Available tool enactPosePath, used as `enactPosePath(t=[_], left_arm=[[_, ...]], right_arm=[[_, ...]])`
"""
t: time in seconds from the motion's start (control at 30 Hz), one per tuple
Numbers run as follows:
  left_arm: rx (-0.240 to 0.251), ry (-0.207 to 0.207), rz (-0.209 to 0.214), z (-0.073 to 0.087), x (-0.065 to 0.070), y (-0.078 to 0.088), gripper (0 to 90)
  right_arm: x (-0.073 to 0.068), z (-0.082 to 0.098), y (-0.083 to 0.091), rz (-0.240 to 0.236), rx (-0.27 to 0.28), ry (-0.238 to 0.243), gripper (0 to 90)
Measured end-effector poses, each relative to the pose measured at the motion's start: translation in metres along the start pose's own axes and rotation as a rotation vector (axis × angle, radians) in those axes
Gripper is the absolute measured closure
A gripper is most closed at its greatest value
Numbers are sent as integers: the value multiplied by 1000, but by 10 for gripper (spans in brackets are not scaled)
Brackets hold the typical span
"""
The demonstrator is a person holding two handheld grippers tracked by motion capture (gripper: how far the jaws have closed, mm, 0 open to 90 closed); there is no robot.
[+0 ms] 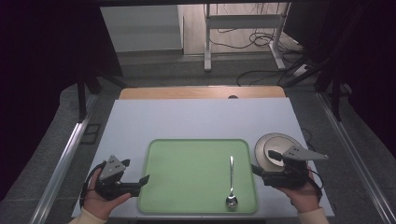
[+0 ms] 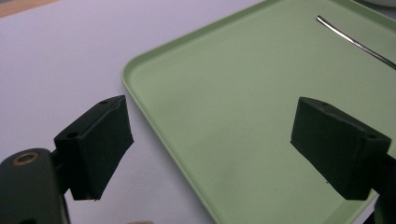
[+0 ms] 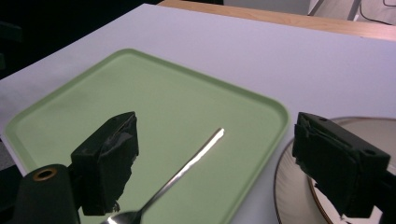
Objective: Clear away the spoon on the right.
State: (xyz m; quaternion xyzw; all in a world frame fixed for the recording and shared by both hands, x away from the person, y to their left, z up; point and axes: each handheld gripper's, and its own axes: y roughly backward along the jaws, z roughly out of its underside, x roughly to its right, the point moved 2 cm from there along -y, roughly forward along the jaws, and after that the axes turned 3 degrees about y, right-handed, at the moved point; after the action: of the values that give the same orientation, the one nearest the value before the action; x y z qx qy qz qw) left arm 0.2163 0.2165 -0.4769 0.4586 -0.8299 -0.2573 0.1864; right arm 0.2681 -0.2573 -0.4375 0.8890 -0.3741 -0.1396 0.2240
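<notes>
A light green tray [image 1: 187, 177] lies at the front middle of the white table [image 1: 196, 121]. A metal spoon [image 1: 230, 179] rests on the tray's right part, bowl toward the person. A round plate [image 1: 267, 143] with a dark rim sits just right of the tray. My left gripper [image 1: 141, 183] is held at the tray's left edge, its jaws open and empty over the tray [image 2: 243, 93] rim. My right gripper [image 1: 264, 162] hovers over the plate's near side, its jaws open and empty. In the right gripper view the spoon [image 3: 189, 165] lies between the jaws but farther off, and the plate [image 3: 292, 186] is under the right jaw.
A wooden strip [image 1: 201, 92] runs along the table's far edge. Beyond it stand metal desk legs [image 1: 208, 42] and loose cables [image 1: 261, 39] on the floor. Bare white table surface stretches behind the tray.
</notes>
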Motion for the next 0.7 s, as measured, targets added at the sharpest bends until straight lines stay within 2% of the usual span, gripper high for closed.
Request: enactPosePath(t=[0.27,0.53,0.7], left_arm=[[-2,4,-4,0,-1,-1,123],[-2,5,-3,0,-1,-1,124],[-1,4,0,0,-1,-1,123]], right_arm=[[10,19,22,24,20,-39,145],[13,20,27,8,56,-45,147],[13,20,26,5,56,-45,147]])
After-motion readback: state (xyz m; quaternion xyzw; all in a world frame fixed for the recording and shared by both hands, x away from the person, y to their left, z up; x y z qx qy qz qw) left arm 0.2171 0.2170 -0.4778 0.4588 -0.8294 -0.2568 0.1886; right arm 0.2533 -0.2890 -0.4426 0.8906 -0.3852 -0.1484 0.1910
